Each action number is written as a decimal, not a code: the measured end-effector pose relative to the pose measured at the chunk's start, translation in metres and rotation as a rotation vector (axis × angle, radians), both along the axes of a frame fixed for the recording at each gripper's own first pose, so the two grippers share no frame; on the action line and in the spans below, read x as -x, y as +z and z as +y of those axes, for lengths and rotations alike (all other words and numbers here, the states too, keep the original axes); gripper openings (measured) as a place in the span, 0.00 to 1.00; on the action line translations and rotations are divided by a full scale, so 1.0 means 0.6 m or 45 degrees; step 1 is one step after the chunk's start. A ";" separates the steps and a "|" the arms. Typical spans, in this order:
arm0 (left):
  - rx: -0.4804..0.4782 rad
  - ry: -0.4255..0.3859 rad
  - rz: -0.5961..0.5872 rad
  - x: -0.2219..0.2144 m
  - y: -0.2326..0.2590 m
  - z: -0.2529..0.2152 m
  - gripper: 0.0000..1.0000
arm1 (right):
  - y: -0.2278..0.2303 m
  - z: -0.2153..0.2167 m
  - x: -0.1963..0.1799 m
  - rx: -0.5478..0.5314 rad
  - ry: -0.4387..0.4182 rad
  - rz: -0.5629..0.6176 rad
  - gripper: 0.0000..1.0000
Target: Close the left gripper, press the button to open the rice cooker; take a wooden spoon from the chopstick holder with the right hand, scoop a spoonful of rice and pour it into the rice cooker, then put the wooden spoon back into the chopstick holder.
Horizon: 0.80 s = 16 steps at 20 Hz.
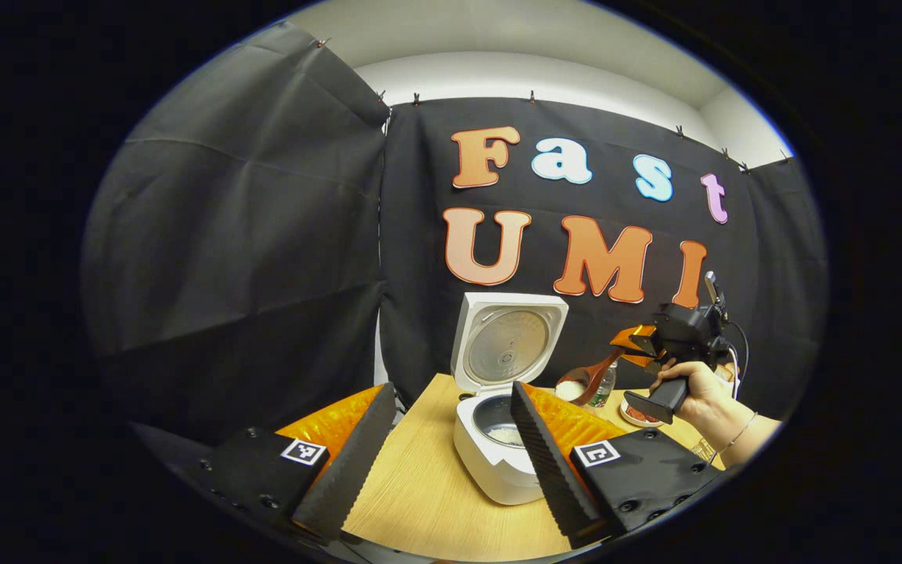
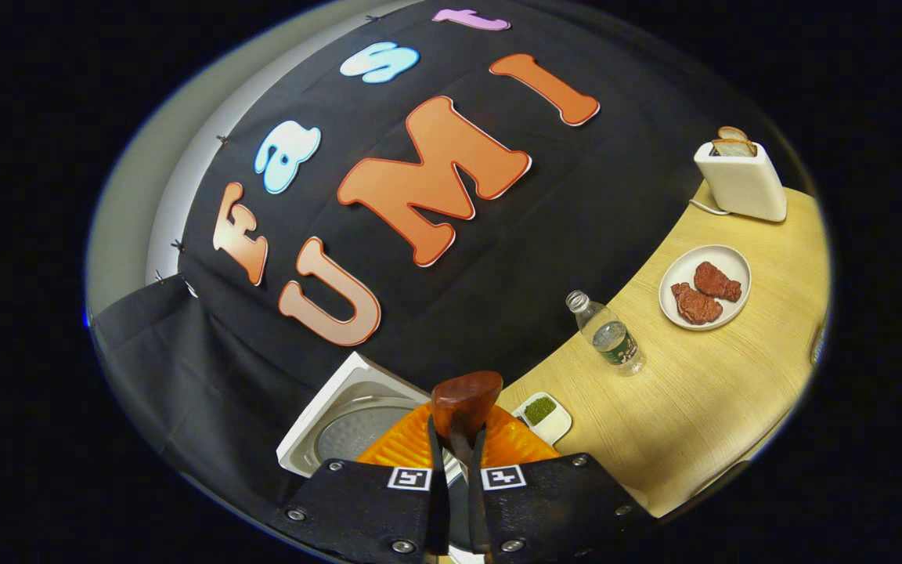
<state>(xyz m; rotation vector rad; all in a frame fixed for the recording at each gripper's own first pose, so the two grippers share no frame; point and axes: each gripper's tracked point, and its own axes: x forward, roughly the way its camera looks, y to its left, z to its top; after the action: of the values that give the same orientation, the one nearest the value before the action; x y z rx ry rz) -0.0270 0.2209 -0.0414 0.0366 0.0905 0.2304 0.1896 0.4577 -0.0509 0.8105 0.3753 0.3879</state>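
The white rice cooker (image 1: 490, 470) stands on the wooden table (image 1: 420, 509) with its lid (image 1: 507, 341) raised upright; some rice lies in the inner pot (image 1: 502, 431). My left gripper (image 1: 447, 462) is open, its fingers on either side of the cooker's front, nothing between them. To the right of the lid, a hand holds my right gripper (image 1: 629, 342), shut on the handle of a wooden spoon (image 1: 580, 382) that carries a heap of white rice. In the right gripper view the spoon (image 2: 465, 399) juts out from the right gripper (image 2: 455, 462), over the cooker lid (image 2: 357, 431).
A water bottle (image 2: 611, 333) stands behind the spoon. A small white dish of green grains (image 2: 541, 415) lies near the cooker. Farther right are a plate of meat (image 2: 704, 286) and a white toaster (image 2: 741, 184) with bread. The table's curved edge runs at the right.
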 end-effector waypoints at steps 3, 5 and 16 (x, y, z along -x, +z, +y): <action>-0.002 -0.006 0.001 0.001 -0.002 0.000 0.99 | 0.009 0.006 0.004 0.043 0.012 -0.045 0.09; 0.004 -0.008 -0.001 0.002 -0.002 -0.001 1.00 | 0.014 0.010 0.007 0.076 0.023 -0.077 0.09; 0.018 0.007 -0.005 0.008 -0.010 0.013 0.99 | 0.030 0.036 0.019 0.179 0.088 -0.163 0.09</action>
<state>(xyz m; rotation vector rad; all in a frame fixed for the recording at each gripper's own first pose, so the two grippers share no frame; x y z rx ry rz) -0.0316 0.2286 -0.0474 0.0218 0.0884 0.2353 0.1779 0.4792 -0.0330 0.6335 0.3079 0.4707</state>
